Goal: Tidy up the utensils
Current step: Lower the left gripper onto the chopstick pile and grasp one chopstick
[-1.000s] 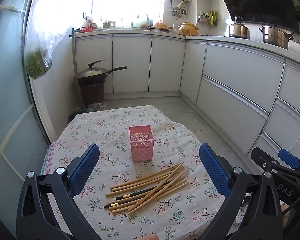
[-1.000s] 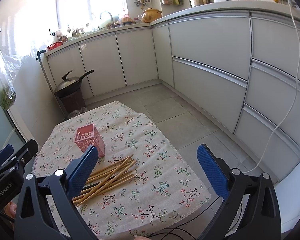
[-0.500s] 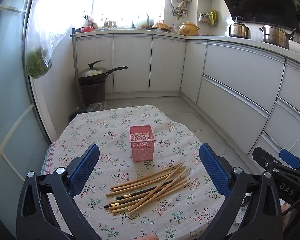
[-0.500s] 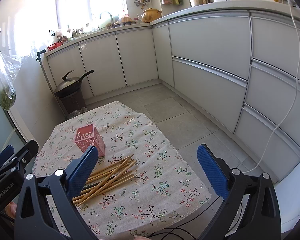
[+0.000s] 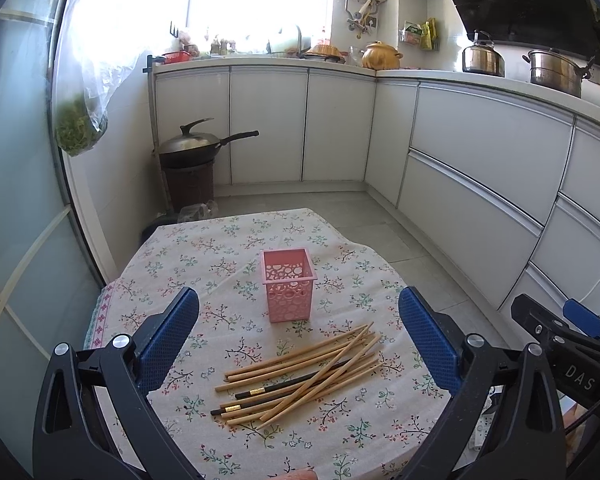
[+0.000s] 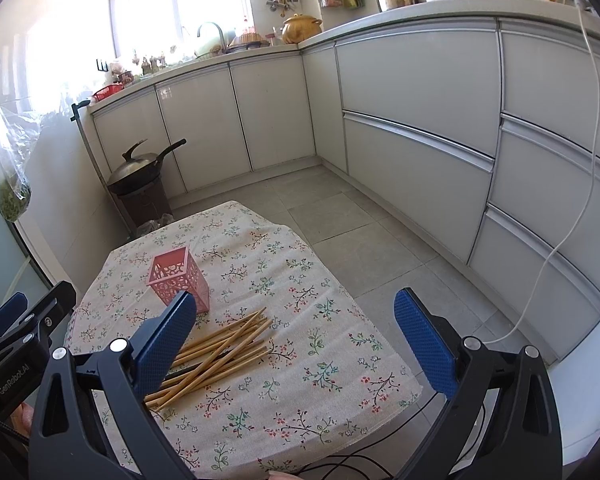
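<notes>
1 pink holder point(image 5: 288, 289), loose chopsticks point(image 5: 300, 372), 2 black

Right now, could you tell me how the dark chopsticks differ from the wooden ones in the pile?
The dark chopsticks are black with gold bands; the wooden chopsticks are plain tan. The dark ones are few and lie partly under the wooden ones, which are many and cross on top. Both kinds lie flat on the tablecloth, outside the pink holder.

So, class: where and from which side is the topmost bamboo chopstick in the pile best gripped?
Grip the topmost bamboo chopstick near its middle, from straight above: it lies flat, diagonally across the others, on the floral tablecloth, so side access is blocked.
</notes>
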The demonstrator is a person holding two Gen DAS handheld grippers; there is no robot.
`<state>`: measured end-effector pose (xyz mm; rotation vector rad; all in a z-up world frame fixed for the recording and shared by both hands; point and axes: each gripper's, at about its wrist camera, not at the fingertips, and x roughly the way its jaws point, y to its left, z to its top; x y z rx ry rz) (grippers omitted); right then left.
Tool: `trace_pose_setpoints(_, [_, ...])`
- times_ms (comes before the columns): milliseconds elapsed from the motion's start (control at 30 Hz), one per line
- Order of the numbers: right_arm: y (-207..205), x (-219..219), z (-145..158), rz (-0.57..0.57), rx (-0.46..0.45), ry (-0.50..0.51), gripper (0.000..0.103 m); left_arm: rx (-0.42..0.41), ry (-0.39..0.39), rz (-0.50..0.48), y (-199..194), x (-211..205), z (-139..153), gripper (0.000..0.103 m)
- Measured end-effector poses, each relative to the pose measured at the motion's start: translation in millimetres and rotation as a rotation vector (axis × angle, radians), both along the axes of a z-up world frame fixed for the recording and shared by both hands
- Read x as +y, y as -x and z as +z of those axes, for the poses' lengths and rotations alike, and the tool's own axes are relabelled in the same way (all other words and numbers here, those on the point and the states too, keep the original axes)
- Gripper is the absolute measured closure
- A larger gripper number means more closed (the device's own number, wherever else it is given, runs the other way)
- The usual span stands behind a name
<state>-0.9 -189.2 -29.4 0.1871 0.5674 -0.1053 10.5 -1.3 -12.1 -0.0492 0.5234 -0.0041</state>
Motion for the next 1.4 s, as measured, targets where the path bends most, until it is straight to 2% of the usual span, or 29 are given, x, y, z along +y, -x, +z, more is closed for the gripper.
trace_pose_setpoints(67, [-0.9, -3.6, -1.2, -0.011, 0.009, -0.021, 0.007, 0.050, 0.002, -0.002, -8.1, -1.0, -5.2, 0.007])
trace_pose_setpoints(167, [-6.6, -21.0, -6.5, -0.041, 0.051, -0.117, 0.007, 0.259, -0.014, -0.052, -40.1, -3.2, -31.9, 0.007])
trace_pose_setpoints(200, [-8.9, -30.0, -9.3, -0.054, 0.071, -0.168, 0.007, 0.365, -0.001, -0.089, -56.1, -4.4, -48.5, 0.007])
trace_pose_setpoints(267, [-16.1, -51.6, -18.9, -0.070, 0.128, -0.311, 0.007, 0.502, 0.002, -0.130, -77.0, -8.7, -73.0, 0.007])
trace_pose_setpoints(367, [-26.9, -79.0, -40.6, -0.067, 0.217, -0.534, 0.007, 0.614, -0.031, -0.173, -96.4, -20.2, -98.6, 0.007])
trace_pose_setpoints(433, [-31.4, -90.7, -55.4, -0.063, 0.263, -0.644, 0.007, 0.638, -0.045, -0.207, -105.7, -31.2, -108.7, 0.007])
trace_pose_setpoints(533, [-35.6, -96.5, -71.3, -0.058, 0.312, -0.723, 0.007, 0.656, -0.050, -0.261, -119.2, -49.7, -116.4, 0.007])
trace_pose_setpoints(600, [-39.0, -98.0, -77.9, -0.051, 0.344, -0.764, 0.007, 0.668, -0.079, -0.305, -133.1, -66.1, -120.4, 0.007])
trace_pose_setpoints(733, [-45.4, -105.2, -91.8, -0.043, 0.397, -0.847, 0.007, 0.729, -0.114, -0.319, -172.8, -88.9, -136.8, 0.008])
trace_pose_setpoints(767, [-46.5, -106.6, -93.7, -0.038, 0.405, -0.861, 0.007, 0.749, -0.109, -0.315, -180.9, -91.3, -141.5, 0.011])
trace_pose_setpoints(867, [-48.4, -106.4, -91.9, -0.027, 0.414, -0.861, 0.007, 0.834, -0.115, -0.297, -209.7, -98.4, -162.7, 0.039])
trace_pose_setpoints(1033, [-49.2, -115.5, -92.7, -0.032, 0.417, -0.870, 0.007, 0.890, -0.139, -0.275, -233.9, -102.2, -183.2, 0.050])
trace_pose_setpoints(1167, [-50.4, -123.7, -97.8, -0.043, 0.427, -0.892, 0.007, 0.907, -0.162, -0.278, -240.3, -106.3, -192.8, 0.067])
trace_pose_setpoints(1267, [-51.4, -124.9, -101.1, -0.044, 0.439, -0.900, 0.007, 0.913, -0.170, -0.278, -241.7, -109.1, -198.5, 0.075])
trace_pose_setpoints(1400, [-53.0, -124.6, -103.7, -0.042, 0.452, -0.905, 0.007, 0.903, -0.189, -0.275, -244.3, -114.4, -205.2, 0.078])
